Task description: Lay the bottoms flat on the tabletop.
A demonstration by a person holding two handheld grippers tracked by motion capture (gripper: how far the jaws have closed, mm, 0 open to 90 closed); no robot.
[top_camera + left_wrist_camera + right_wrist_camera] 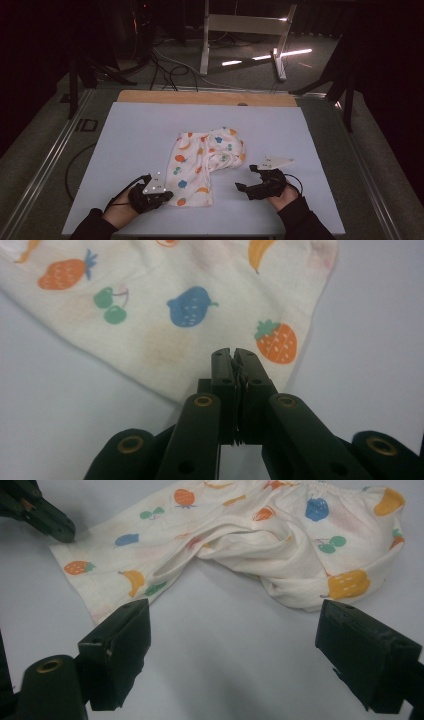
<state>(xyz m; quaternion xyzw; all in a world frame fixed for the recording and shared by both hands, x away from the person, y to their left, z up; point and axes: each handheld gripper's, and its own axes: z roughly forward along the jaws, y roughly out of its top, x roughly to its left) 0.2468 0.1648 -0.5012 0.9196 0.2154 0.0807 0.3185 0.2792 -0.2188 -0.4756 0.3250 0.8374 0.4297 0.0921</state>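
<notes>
High view: small fruit-print shorts lie at the middle of the pale worktop, one leg stretched toward the person, the other bunched to the right. The left gripper sits at that near leg's hem corner; the right gripper waits apart, right of the leg. Left gripper view: jaws pressed together, seemingly pinching the hem corner of the shorts. Right gripper view: jaws stand wide and empty, with the shorts just ahead and the hem toward its left jaw.
</notes>
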